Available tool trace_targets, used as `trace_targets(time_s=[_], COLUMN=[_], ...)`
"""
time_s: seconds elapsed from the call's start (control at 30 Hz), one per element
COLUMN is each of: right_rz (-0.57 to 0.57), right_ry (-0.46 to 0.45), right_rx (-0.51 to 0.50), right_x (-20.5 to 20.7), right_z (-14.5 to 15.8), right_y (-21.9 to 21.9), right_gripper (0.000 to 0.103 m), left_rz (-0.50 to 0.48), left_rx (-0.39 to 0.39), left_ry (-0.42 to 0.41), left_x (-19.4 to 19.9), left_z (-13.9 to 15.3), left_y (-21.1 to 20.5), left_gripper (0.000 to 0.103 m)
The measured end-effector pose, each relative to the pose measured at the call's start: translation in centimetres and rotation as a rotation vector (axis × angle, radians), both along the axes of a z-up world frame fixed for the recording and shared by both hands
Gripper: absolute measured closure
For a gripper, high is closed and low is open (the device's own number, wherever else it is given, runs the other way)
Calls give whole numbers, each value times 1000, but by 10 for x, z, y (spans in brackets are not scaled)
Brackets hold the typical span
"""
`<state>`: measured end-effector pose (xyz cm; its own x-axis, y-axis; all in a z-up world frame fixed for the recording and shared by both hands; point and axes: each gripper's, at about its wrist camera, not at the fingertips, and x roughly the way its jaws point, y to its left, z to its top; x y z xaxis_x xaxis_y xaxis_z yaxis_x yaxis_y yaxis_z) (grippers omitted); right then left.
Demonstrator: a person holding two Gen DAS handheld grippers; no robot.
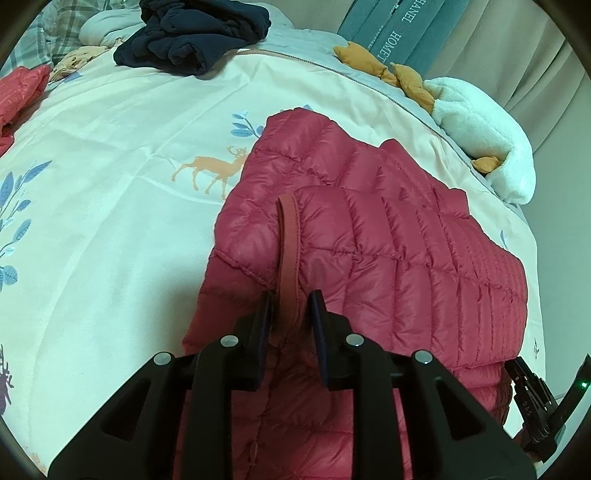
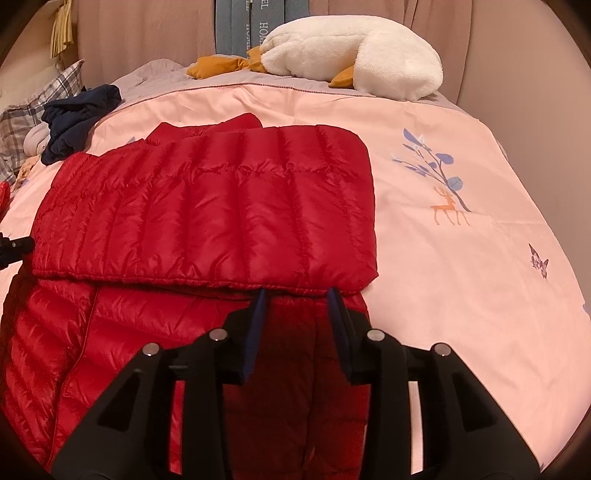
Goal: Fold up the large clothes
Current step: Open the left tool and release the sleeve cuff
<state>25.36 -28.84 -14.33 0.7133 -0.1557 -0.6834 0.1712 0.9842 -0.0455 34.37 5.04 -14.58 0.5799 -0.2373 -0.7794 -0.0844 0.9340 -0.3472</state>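
- Your red down jacket (image 2: 207, 206) lies on the bed (image 2: 443, 295), spread over the pale printed quilt, with one quilted panel already laid flat across the part nearest you; its hem runs in a straight line just ahead of your right fingertips.
- Your right hand-held gripper (image 2: 297, 295) stands with its jaws apart, one pad on each side of the dark fabric below that hem. Nothing is pinched between them.
- Your left hand-held gripper (image 1: 290, 299) has its jaws only slightly apart, straddling the red cuff strip (image 1: 288, 251). The strip passes between the pads, but a gap shows on both sides, so I judge it is not clamped.
- Judged from this, you are at the release of a fold: the panel is set down and both grippers are letting go.
- The next move calls for lifting both grippers clear without dragging the slippery shell, then picking fresh hold points for the following fold, probably the near portion of the jacket under your grippers.
- Watch the left side: the sleeve end stands a little proud and could spring back once freed.
- A navy garment (image 1: 199, 33) lies bunched near the pillows, and a white plush goose (image 2: 351, 55) rests at the far edge, both well apart from your work.
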Motion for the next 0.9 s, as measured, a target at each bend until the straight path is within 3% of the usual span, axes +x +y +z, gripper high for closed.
trace_targets(time_s=[0.17,0.3,0.43,0.57,0.73,0.9], right_rz=[1,8,-5,2,39,53], right_ry=[-28,-73,-109,-122,-125,-89], right_rx=[34,49,84,110,67,16], right_x=[-10,-22,-24,-16,2,24], right_z=[9,21,32,36,37,27], right_y=[-5,-10,-16,-12,12,28], right_gripper=[58,54,54,54,58,66], left_rz=[9,41,43,0,-81,-148], left_rx=[17,39,83,113,169,167], left_ry=[-5,-24,-80,-133,-193,-177], left_x=[-3,-9,-14,-18,-20,-13], left_z=[3,11,25,37,45,35], left_y=[3,11,14,2,-29,-54], left_gripper=[81,67,67,67,67,67])
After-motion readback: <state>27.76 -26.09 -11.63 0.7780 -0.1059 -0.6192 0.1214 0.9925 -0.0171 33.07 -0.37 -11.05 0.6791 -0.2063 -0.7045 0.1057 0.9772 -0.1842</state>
